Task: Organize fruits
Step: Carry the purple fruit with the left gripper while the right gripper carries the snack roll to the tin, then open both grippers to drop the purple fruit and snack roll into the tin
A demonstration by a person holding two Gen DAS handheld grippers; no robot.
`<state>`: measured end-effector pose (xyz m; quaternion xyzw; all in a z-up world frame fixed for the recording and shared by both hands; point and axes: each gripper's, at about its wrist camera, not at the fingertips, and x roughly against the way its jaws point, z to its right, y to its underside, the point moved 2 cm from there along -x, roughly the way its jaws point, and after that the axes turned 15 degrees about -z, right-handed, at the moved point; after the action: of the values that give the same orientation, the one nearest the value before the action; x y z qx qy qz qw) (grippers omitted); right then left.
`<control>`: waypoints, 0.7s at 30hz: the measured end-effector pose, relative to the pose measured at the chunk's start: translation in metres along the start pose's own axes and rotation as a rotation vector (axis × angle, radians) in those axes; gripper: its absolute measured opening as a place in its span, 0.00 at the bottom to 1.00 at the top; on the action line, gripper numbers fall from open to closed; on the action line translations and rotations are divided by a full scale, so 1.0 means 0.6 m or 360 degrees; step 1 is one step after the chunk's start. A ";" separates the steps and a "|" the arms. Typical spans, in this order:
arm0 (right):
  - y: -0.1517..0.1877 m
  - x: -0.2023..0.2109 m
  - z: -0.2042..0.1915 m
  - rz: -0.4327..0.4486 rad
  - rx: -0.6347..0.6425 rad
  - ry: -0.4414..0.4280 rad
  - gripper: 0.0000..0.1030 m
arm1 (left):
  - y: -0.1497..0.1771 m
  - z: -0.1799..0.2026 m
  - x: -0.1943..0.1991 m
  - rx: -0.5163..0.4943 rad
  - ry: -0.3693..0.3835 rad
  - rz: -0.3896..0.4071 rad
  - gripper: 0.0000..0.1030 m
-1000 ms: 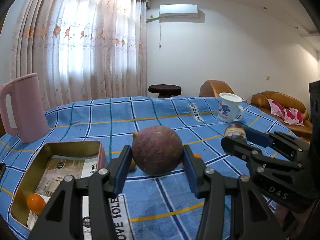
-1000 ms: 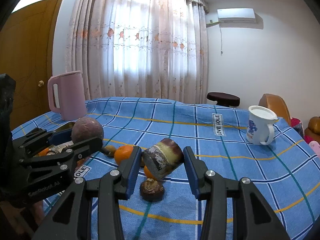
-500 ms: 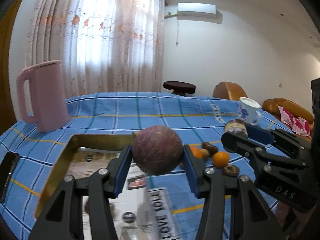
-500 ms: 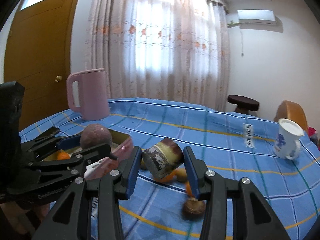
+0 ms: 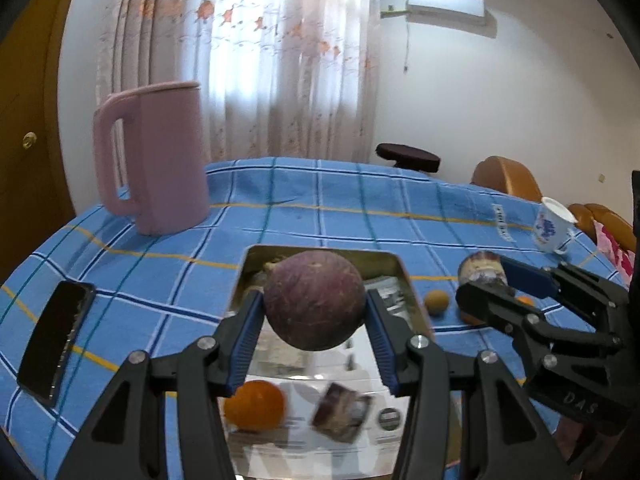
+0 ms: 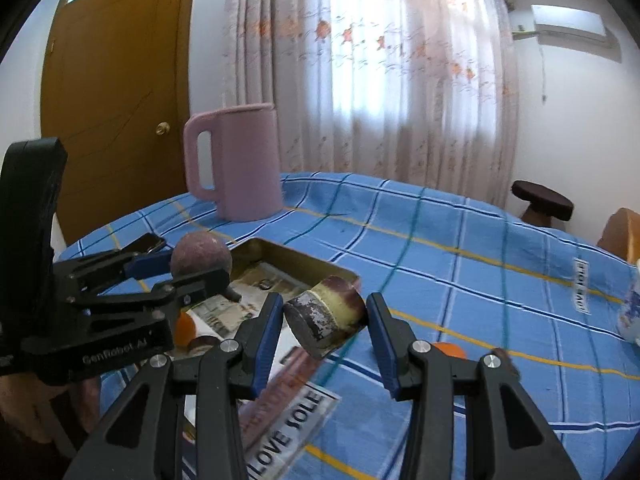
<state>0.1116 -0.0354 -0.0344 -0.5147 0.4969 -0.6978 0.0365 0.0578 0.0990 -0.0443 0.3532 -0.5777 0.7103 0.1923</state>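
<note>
While hovering over the gold tin (image 5: pixel 400 276), the left hand-held gripper (image 5: pixel 314 320) is clamping a purple fruit (image 5: pixel 314 306), the right hand-held gripper (image 6: pixel 324 320) a mottled cylinder (image 6: pixel 326 318); blue checked tabletop (image 6: pixel 460 264).

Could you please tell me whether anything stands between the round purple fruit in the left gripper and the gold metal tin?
Nothing visible does. The round purple fruit, clamped in the left gripper, hangs above the open gold metal tin; only an orange and a brown piece lie inside.
</note>
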 end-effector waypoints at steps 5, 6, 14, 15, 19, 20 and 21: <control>-0.003 -0.025 -0.026 -0.0049 0.0054 -0.0033 0.44 | 0.006 -0.021 -0.010 0.0022 -0.0026 -0.0050 0.51; -0.003 -0.031 -0.032 -0.0064 0.0070 -0.0036 0.44 | 0.008 -0.024 -0.012 0.0023 -0.0027 -0.0056 0.51; 0.002 -0.064 -0.049 -0.0171 0.0118 -0.0051 0.44 | 0.014 -0.031 -0.025 0.0019 -0.0039 -0.0101 0.51; 0.002 -0.067 -0.049 -0.0185 0.0118 -0.0055 0.44 | 0.015 -0.031 -0.026 0.0016 -0.0039 -0.0106 0.51; 0.001 -0.070 -0.052 -0.0203 0.0137 -0.0054 0.44 | 0.018 -0.030 -0.035 0.0011 -0.0040 -0.0138 0.51; 0.001 -0.070 -0.054 -0.0207 0.0147 -0.0042 0.44 | 0.017 -0.031 -0.036 0.0012 -0.0038 -0.0145 0.51; 0.001 -0.070 -0.056 -0.0208 0.0156 -0.0031 0.44 | 0.017 -0.031 -0.036 0.0013 -0.0040 -0.0145 0.51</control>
<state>0.1056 0.0099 -0.0629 -0.5502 0.4271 -0.7172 0.0210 0.0602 0.1168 -0.0681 0.3889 -0.5606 0.6986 0.2157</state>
